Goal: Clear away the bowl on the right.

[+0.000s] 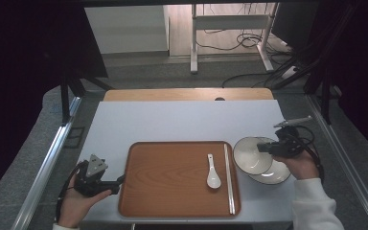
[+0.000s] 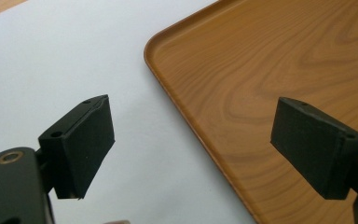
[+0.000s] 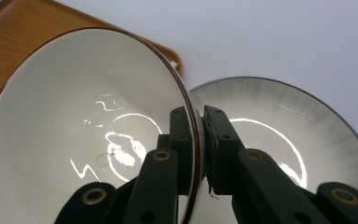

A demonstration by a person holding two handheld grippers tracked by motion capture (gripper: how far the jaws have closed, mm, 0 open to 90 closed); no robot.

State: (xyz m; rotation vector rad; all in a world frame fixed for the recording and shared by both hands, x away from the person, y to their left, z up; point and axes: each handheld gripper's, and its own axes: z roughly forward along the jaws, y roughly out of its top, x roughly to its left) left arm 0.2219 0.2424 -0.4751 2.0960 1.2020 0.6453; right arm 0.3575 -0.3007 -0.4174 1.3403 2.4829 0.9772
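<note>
The right gripper (image 3: 200, 140) is clamped on the rim of a white bowl (image 3: 74, 135), one jaw inside the wall and one outside, holding it tilted just above the plate (image 1: 274, 173) at the right of the wooden tray (image 1: 172, 196); the rim grip appears chosen to lift the bowl clear for transfer. The left gripper (image 2: 191, 149) stands wide and empty, straddling the tray's left edge, seemingly to steady it. A ceramic spoon (image 1: 213, 173) and chopsticks (image 1: 228, 177) lie on the tray.

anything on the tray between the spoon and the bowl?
Yes, in the high view: chopsticks lie along the tray's right edge, between the spoon and the bowl.
</note>
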